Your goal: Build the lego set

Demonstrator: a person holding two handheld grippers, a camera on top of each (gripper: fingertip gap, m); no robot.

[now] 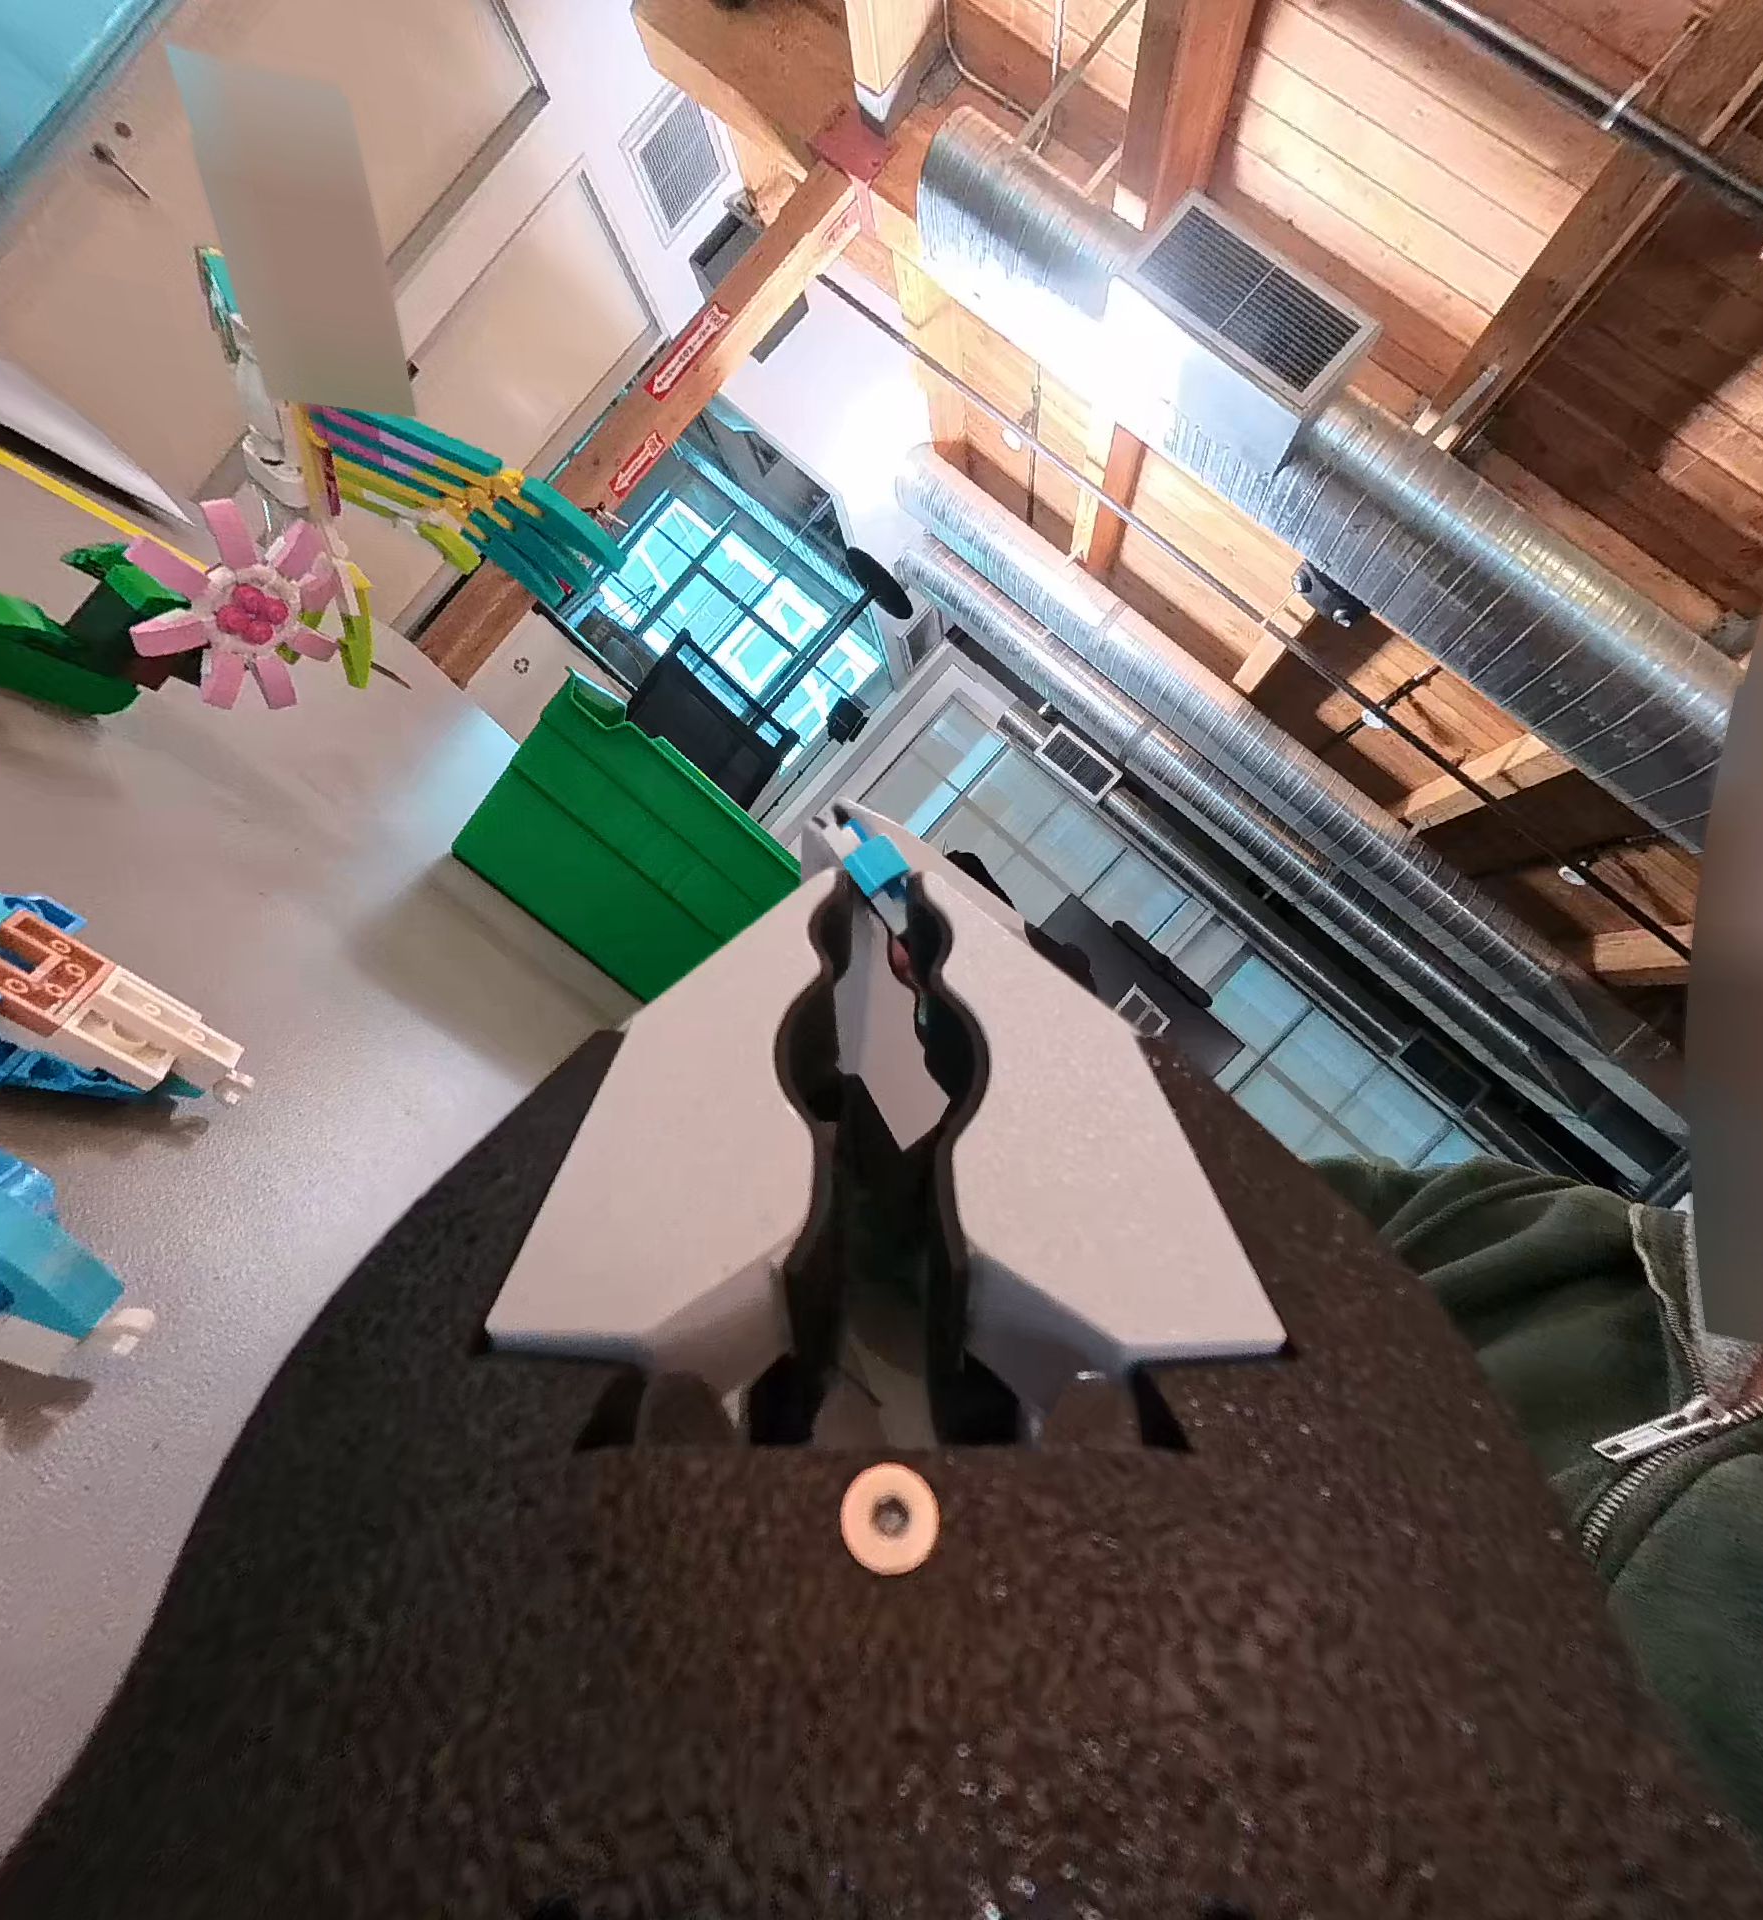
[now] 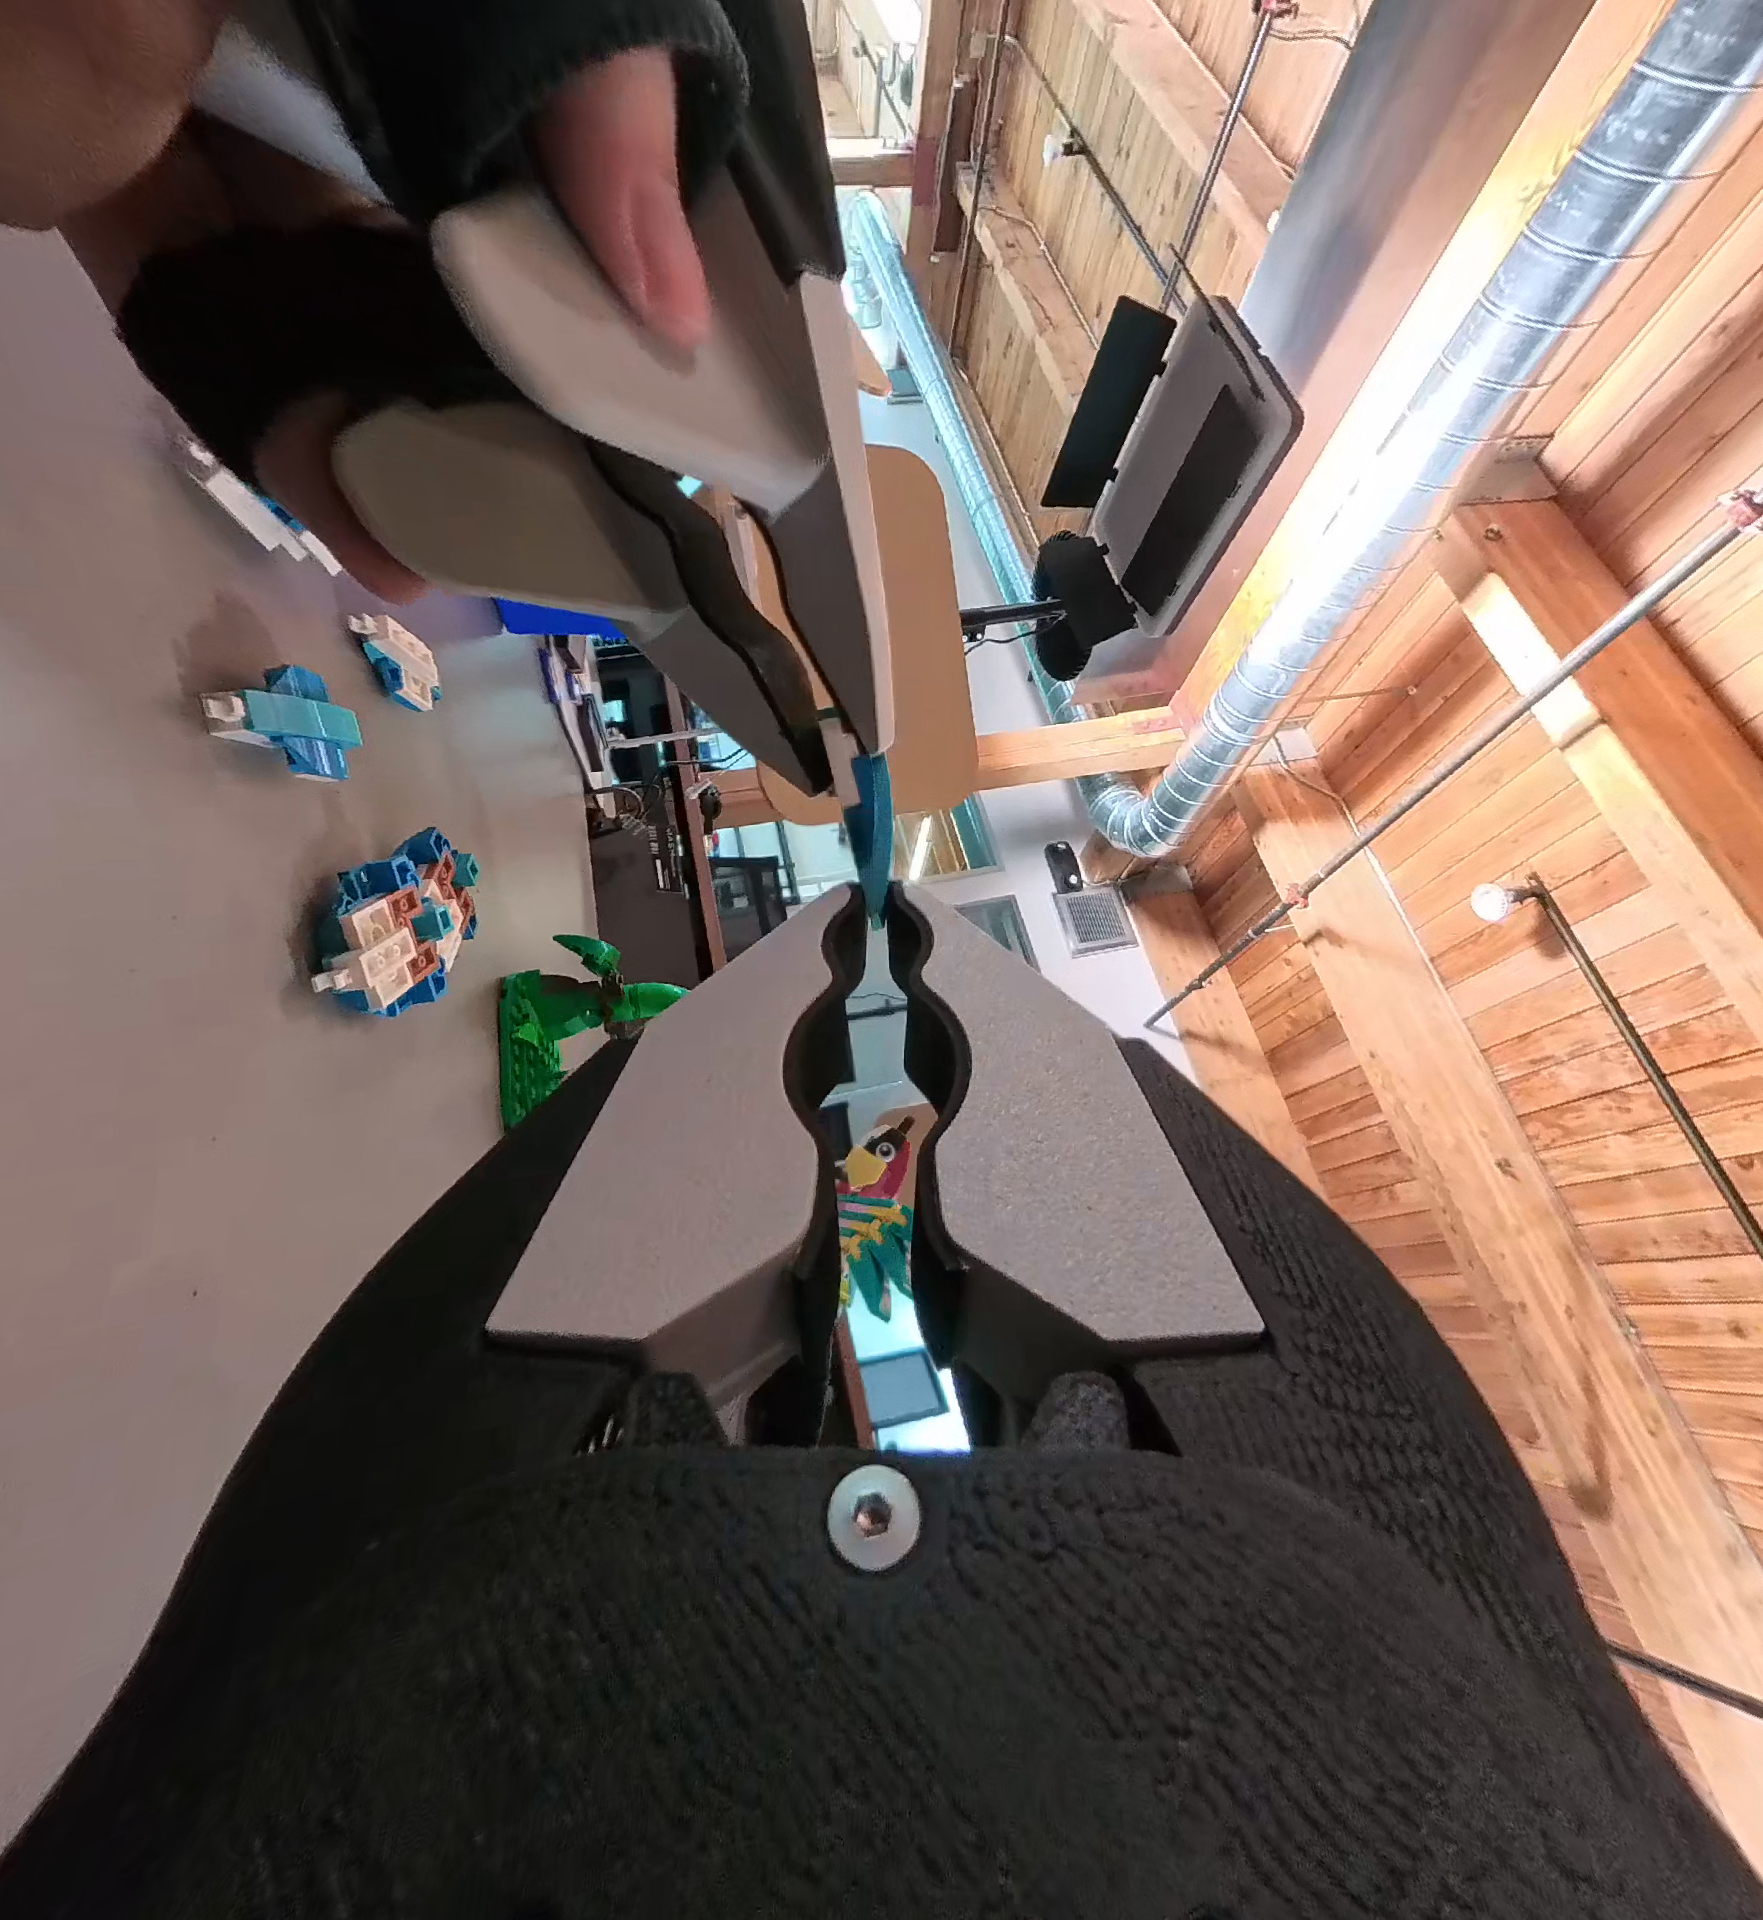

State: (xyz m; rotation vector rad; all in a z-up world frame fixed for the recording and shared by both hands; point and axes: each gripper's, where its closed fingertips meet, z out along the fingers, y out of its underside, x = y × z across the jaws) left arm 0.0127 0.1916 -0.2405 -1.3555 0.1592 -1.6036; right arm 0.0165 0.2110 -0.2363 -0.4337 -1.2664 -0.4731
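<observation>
Both grippers are raised off the grey table [image 1: 233, 1195] and meet tip to tip. My left gripper [image 1: 872, 888] is shut on a small light-blue brick piece [image 1: 869, 862]. My right gripper [image 2: 875, 906] is shut on the lower end of the same teal-blue piece [image 2: 872, 831]. In the right wrist view the left gripper [image 2: 846, 748] comes in from the upper left, held by a hand in a black fingerless glove [image 2: 264, 332], and pinches the upper end, where a white part shows. The right gripper's grey finger shows behind my left fingertips [image 1: 882, 1039].
On the table lie a pink brick flower [image 1: 243, 613] on a green base [image 1: 15, 644], teal arched pieces [image 1: 503, 509], and blue, white and brown brick builds [image 1: 56, 997] [image 2: 399, 935]. A green bin [image 1: 617, 831] stands beyond the edge. A green-sleeved arm [image 1: 1583, 1351] is at right. The grippers are tip to tip, or close to it.
</observation>
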